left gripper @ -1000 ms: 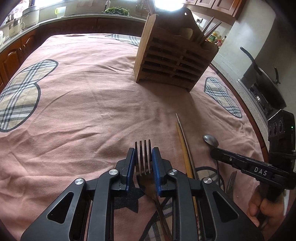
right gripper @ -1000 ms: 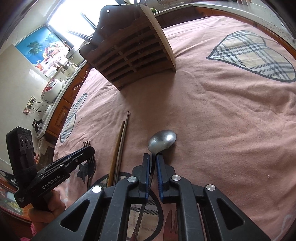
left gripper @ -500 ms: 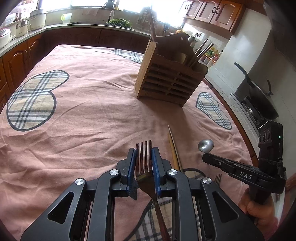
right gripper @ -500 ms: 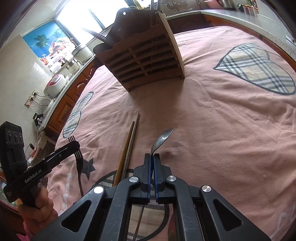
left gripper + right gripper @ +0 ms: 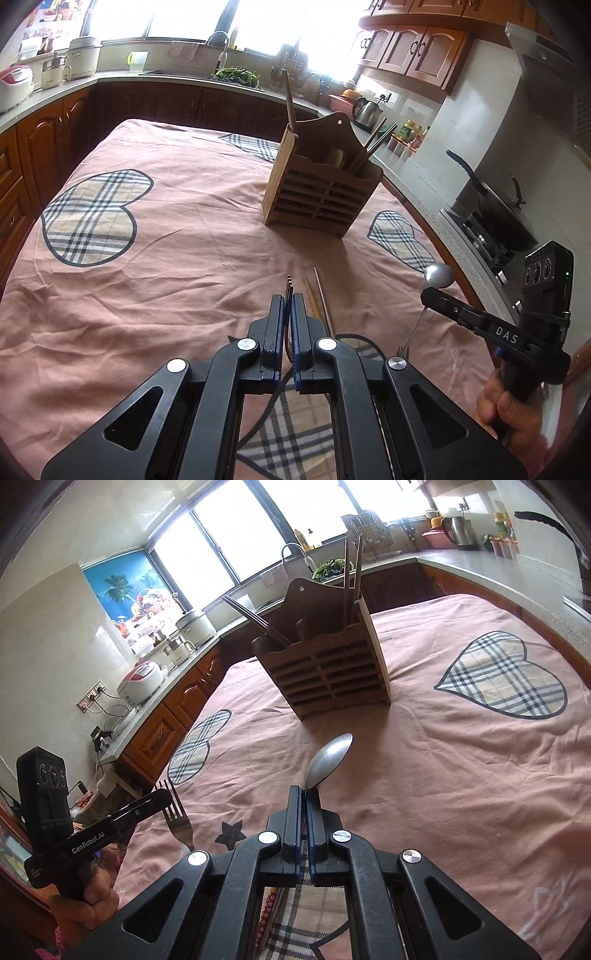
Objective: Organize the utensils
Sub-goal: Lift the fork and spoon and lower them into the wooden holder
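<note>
My left gripper is shut on a metal fork, turned edge-on, tines forward; it also shows in the right wrist view. My right gripper is shut on a metal spoon, bowl forward and raised; the spoon also shows in the left wrist view. Both are held above the pink cloth, short of the wooden utensil holder, which holds chopsticks and utensils. A pair of chopsticks lies on the cloth just right of my left gripper.
The table is covered by a pink cloth with plaid hearts. Another fork lies on the cloth under the right gripper. Kitchen counters, a wok and appliances surround the table.
Both grippers have lifted off the cloth with fork and spoon. The fork has rolled from flat to edge-on. The holder looks farther away and more level.
</note>
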A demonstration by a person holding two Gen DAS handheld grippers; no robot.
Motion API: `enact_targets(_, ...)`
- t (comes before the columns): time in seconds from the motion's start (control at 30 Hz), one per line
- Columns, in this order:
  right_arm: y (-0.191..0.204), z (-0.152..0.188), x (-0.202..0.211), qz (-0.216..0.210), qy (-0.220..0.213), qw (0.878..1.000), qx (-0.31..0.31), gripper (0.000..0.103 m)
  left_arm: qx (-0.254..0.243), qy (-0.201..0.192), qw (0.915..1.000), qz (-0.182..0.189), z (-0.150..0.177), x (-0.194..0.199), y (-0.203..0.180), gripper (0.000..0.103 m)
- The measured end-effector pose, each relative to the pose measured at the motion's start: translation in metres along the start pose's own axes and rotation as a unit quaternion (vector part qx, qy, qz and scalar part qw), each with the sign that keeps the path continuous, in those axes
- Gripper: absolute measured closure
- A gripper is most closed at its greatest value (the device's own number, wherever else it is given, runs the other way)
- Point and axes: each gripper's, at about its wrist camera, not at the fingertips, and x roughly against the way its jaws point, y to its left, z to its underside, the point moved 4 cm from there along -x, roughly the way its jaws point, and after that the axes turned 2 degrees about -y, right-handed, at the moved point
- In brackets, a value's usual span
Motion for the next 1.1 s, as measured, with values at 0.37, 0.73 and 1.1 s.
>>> enact_targets(0.37, 0.014, -0.012, 0.034, -0.003, -0.045, 0.999, 0.017, 0.101, -0.007, -0.032, 0.9995, 0.003, -0.004, 0.028, -0.006, 0.101)
enact_targets(0.73, 0.020, -0.033, 0.067, 0.022, -0.119, 0.992, 0.040, 0.101, -0.028, -0.087, 0.9958, -0.008, -0.029, 0.056, -0.014, 0.101)
enact_targets(1.1, 0.021, -0.051, 0.073, 0.037, -0.155, 0.986, 0.054, 0.101, -0.056, -0.117, 0.9915, -0.016, -0.053, 0.061, -0.025, 0.101)
